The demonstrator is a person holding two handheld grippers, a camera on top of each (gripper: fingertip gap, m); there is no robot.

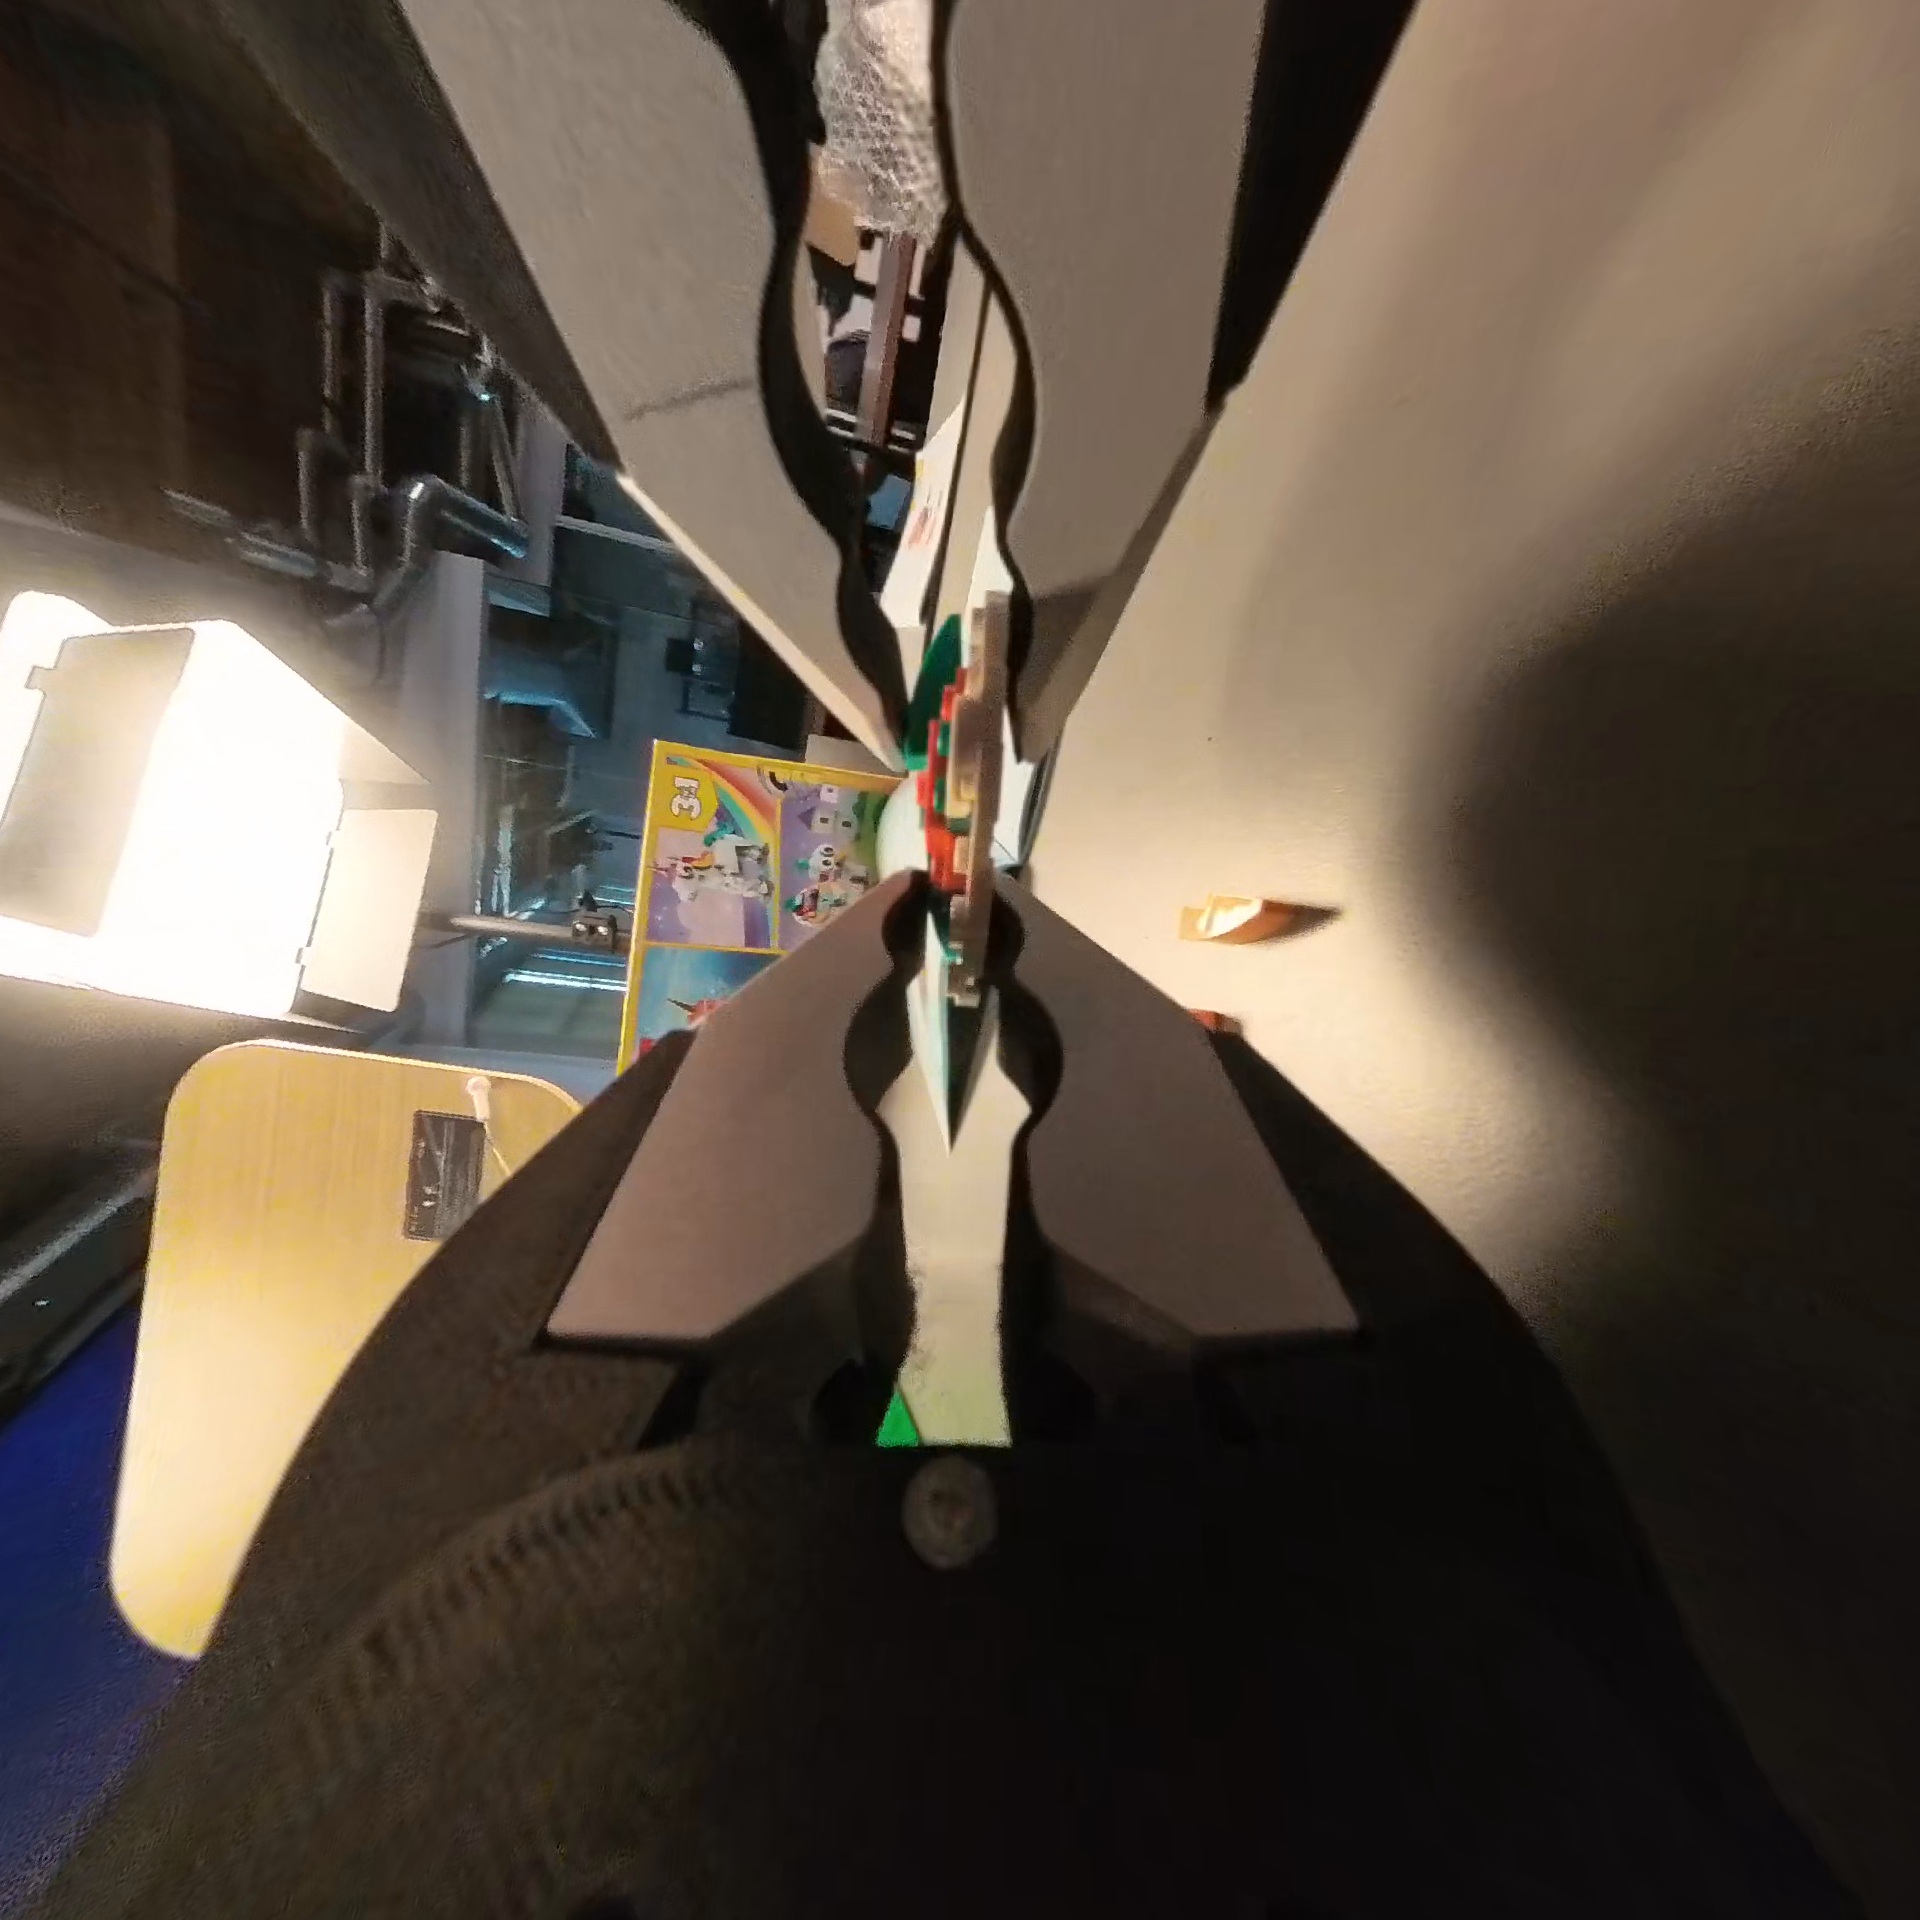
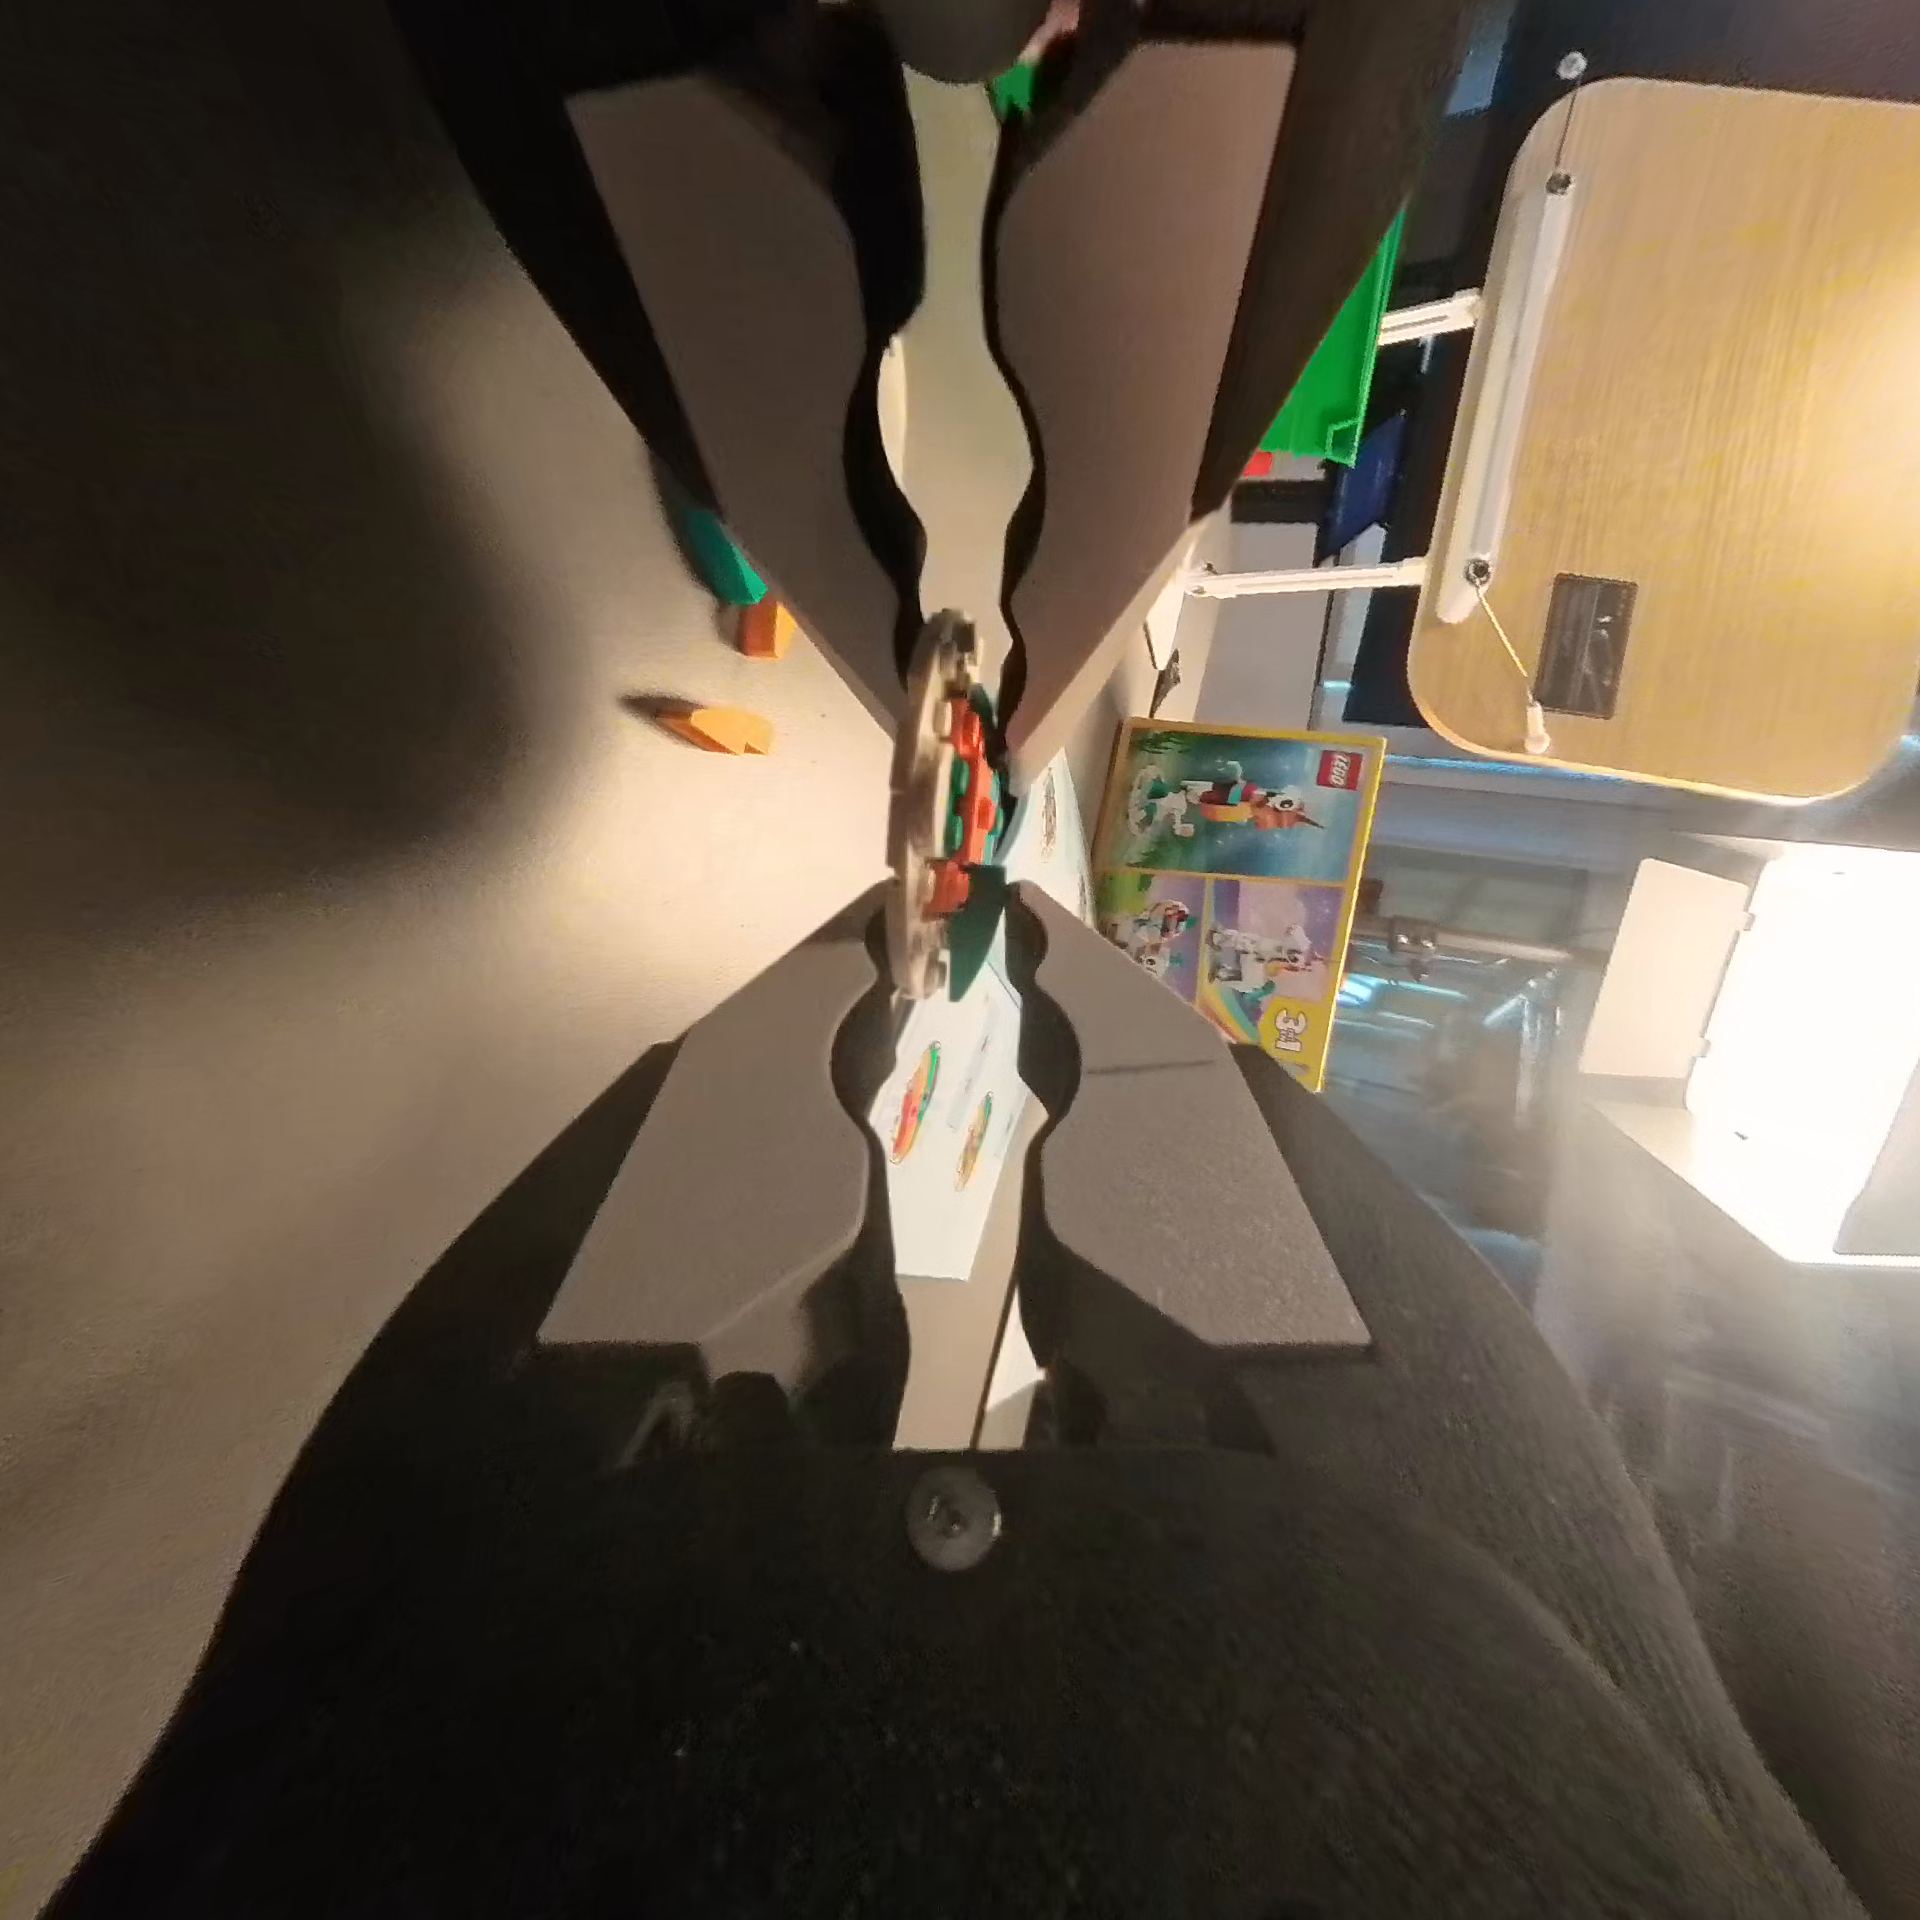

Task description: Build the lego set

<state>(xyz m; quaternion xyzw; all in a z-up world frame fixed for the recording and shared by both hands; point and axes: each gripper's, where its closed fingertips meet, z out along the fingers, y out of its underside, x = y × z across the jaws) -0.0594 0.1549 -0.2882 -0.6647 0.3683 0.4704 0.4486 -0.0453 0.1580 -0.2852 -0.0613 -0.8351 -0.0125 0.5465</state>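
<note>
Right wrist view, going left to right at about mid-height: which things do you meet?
Orange wedge brick → round tan plate with red and green bricks, held in the right tongs → lego box → bright light panel.

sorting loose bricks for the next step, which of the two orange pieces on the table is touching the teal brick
The upper orange piece, partly hidden behind the far gripper's finger, sits against the teal brick. The lower orange wedge lies alone on bare table, apart from both.
</note>
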